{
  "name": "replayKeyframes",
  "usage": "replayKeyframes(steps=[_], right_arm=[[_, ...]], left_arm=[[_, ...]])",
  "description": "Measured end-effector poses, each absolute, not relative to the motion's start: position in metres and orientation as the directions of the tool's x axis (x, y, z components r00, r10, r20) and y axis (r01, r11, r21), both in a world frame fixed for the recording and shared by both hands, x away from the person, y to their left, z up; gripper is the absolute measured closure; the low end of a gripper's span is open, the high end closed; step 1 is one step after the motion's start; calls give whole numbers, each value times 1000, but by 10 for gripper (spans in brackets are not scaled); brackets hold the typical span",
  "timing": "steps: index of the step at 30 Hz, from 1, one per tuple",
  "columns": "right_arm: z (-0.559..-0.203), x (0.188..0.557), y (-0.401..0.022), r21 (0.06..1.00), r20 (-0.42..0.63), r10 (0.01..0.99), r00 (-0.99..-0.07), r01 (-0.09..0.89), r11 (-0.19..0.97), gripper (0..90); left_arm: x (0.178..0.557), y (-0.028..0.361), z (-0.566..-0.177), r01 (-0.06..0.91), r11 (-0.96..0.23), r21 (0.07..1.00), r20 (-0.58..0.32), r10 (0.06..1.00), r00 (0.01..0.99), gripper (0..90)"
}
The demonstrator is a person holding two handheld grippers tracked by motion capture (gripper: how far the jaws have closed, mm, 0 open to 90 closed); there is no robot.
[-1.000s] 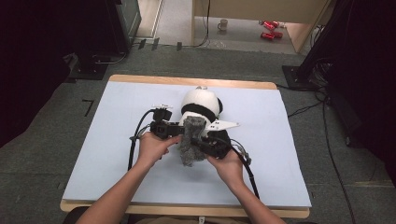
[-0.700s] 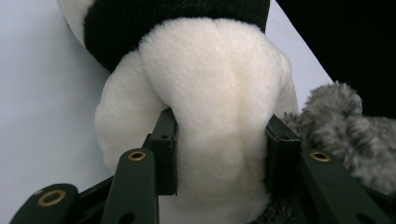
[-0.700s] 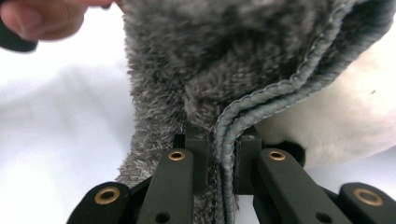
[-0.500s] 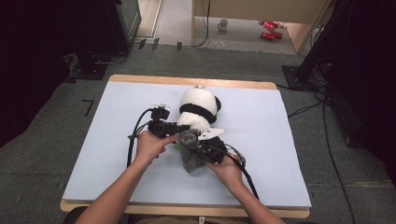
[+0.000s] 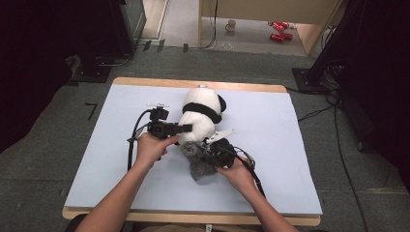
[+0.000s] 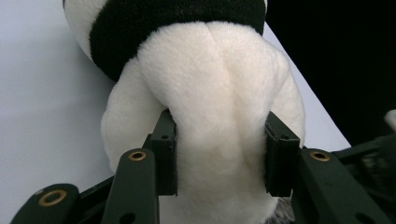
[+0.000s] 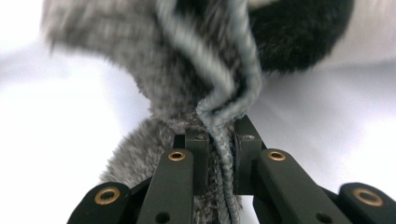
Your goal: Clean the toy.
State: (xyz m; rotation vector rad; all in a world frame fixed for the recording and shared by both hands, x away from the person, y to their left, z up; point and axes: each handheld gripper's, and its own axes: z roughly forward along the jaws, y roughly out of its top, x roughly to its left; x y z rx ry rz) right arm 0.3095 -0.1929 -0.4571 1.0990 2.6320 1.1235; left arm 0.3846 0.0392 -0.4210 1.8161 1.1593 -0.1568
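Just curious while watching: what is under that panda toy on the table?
The plush panda lies on the pale blue table mat. A grey furry cloth sits at its near end; whether any of it runs underneath is hidden.

High view above my side, facing twelve o'clock and down, my gripper views pressed close, both sharing the white-and-black plush panda [image 5: 200, 116] [image 6: 219, 107].
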Motion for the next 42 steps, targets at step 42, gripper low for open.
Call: replayKeyframes(steps=[42], right_arm=[[-475, 316, -199, 656, 154, 722, -675, 616, 436, 814]], left_arm=[[383, 47, -412, 775, -118, 621, -572, 608, 551, 575]])
